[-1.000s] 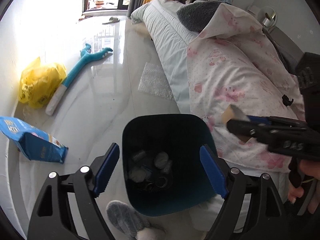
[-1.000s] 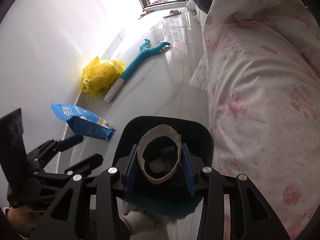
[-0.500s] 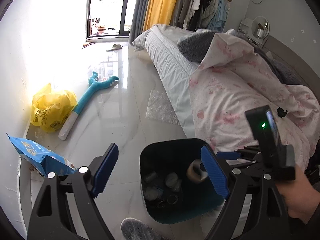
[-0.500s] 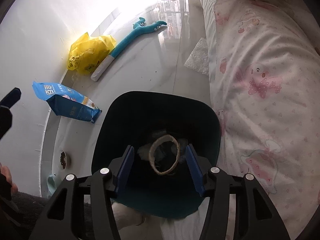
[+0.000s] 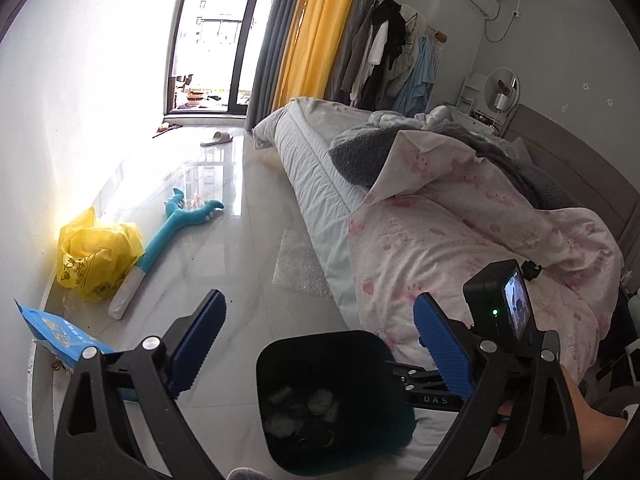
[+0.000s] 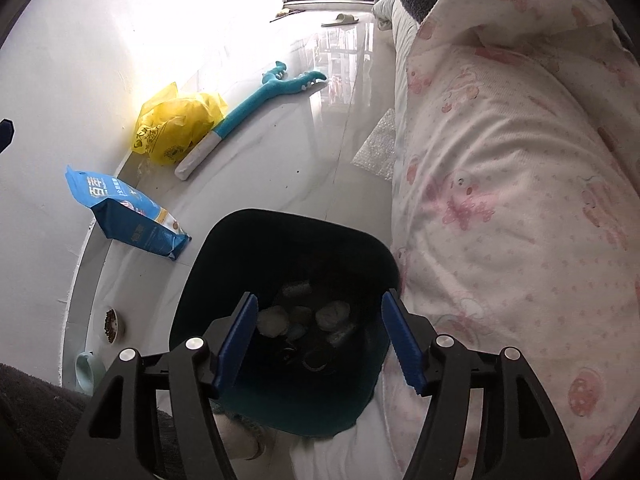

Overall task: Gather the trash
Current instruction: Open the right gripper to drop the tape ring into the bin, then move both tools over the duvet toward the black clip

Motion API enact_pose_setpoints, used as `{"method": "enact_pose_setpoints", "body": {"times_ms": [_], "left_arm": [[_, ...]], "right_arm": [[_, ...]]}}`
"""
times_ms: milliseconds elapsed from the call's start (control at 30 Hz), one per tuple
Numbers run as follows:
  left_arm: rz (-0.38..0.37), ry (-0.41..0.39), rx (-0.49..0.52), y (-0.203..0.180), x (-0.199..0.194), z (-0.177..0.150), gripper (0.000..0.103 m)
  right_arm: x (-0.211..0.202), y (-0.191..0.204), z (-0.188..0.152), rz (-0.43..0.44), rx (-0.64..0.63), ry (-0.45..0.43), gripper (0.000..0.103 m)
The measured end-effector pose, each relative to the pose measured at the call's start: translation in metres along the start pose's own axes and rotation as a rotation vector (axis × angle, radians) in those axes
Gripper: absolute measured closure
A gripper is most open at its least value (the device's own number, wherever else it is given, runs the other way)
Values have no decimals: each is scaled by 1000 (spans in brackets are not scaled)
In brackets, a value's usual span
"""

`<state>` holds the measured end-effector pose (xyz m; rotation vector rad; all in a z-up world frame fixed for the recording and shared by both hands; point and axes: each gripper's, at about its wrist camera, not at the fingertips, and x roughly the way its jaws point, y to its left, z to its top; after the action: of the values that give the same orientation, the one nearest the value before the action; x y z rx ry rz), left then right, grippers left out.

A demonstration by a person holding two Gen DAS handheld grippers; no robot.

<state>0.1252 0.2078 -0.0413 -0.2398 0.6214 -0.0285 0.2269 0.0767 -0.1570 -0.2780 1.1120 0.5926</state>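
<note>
A dark teal trash bin [image 6: 240, 240] stands on the floor beside the bed; it also shows in the left wrist view [image 5: 276, 364]. Inside lie several crumpled white wads [image 6: 334, 314] and a cardboard tape ring [image 6: 316, 358]. My right gripper [image 6: 318, 344] is open and empty just above the bin's mouth. My left gripper [image 5: 320, 344] is open and empty, higher up and behind the bin. The right gripper's body and camera [image 5: 500, 304] show at the right in the left wrist view. A sheet of bubble wrap [image 5: 300, 268] lies on the floor by the bed.
A blue bag [image 6: 124, 212], a yellow plastic bag [image 6: 176, 128] and a teal plush toy [image 6: 256, 100] lie along the white wall. The bed with a pink duvet [image 6: 500, 160] borders the right. Two small bowls [image 6: 112, 324] sit near the wall.
My right gripper opened and dropped the cardboard ring into the bin. My left gripper rose and tilted up, showing more of the room.
</note>
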Motion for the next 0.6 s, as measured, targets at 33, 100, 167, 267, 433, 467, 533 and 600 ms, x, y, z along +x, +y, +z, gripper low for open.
{"method": "enact_pose_setpoints", "body": {"times_ms": [33, 100, 167, 267, 433, 467, 533, 600], "left_arm": [[-6, -8, 4, -4, -1, 2, 6], [-13, -12, 16, -10, 1, 6, 6], [-25, -26, 26, -19, 3, 11, 6], [-23, -45, 45, -34, 5, 16, 6], [-66, -39, 38, -56, 13, 26, 5], [-75, -33, 37, -62, 17, 28, 5], [-83, -27, 48, -73, 23, 30, 5], [-89, -29, 58, -81, 26, 32, 5]], "right_arm": [[-4, -3, 0, -2, -1, -10, 36], [-11, -10, -1, -9, -4, -29, 33], [-19, -16, -1, -13, -8, -46, 33], [-33, -27, -1, -23, -13, -84, 32], [-60, -55, -5, -44, 3, -158, 27], [-67, -62, -6, -51, 9, -171, 27], [-81, -77, -7, -56, 28, -203, 27], [-92, -86, -6, -67, 34, -228, 27]]}}
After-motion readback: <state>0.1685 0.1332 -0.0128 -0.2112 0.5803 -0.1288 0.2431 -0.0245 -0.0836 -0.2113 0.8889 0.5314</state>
